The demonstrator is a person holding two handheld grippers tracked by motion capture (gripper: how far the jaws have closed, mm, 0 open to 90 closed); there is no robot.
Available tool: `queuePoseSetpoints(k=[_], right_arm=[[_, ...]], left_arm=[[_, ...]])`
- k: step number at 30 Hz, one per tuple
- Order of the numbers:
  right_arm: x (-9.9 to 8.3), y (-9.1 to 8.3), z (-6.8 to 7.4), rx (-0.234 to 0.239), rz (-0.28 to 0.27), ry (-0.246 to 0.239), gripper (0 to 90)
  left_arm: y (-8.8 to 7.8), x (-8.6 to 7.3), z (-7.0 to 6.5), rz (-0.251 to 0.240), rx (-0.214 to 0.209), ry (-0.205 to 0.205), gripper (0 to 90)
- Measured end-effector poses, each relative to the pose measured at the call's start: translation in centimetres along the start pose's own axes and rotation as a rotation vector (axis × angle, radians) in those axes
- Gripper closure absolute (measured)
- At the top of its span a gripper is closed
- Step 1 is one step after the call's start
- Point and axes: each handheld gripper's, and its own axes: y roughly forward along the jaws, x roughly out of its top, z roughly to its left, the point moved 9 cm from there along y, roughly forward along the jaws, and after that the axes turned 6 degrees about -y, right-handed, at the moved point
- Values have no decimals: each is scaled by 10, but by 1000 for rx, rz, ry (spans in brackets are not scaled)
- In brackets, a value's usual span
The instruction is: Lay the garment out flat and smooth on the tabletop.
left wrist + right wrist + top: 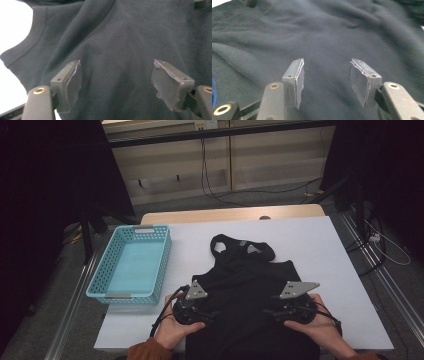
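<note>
**Q:** Now, how do your two grippers stand?

**A:** My left gripper [116, 80] has its jaws spread wide, with only flat dark cloth between them; the pads [72, 82] press on nothing. My right gripper [325, 80] is parted about halfway, and it too grips nothing. In the high view, the left gripper [207, 314] and the right gripper [267, 311] face each other across the garment, each with a grey three-cornered plate on top.

**Q:** And the garment?

**A:** It is a black sleeveless top [250, 290], lying spread out on the white table [320, 250]. Its neck and straps point toward the far edge, while its hem runs over the near edge between my hands. My left gripper is at the top's left side, near the armhole seam, and my right gripper is at its right side.

**Q:** What else does the table carry?

**A:** A light blue basket [102, 270] with latticed walls stands along the left edge, well apart from the top, its near corner close to my left hand [172, 330].
</note>
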Motion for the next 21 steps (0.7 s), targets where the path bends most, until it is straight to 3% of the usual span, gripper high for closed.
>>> queuePoseSetpoints(k=[4,9,11,12,13,15,18,19,21], right_arm=[[-2,6,10,45,36,-29,514],[-8,-6,8,36,37,-17,523],[-12,-7,7,26,58,-19,520],[-15,-6,7,26,71,-22,512],[-17,-3,7,29,88,-25,504],[-19,3,10,46,105,-27,466],[-17,5,12,35,110,-40,470],[-17,5,13,29,115,-44,482],[-17,4,15,39,125,-45,571]], left_arm=[[-4,-13,-10,1,-9,44,254],[-6,-25,-17,26,-7,72,283],[-4,-25,-23,24,-21,110,283],[-3,-27,-29,44,-36,168,276],[-1,-28,-32,53,-33,189,271],[3,-30,-40,76,-47,199,280],[8,-28,-41,66,-69,174,316],[8,-28,-42,63,-96,162,334],[6,-30,-41,57,-129,182,414]])
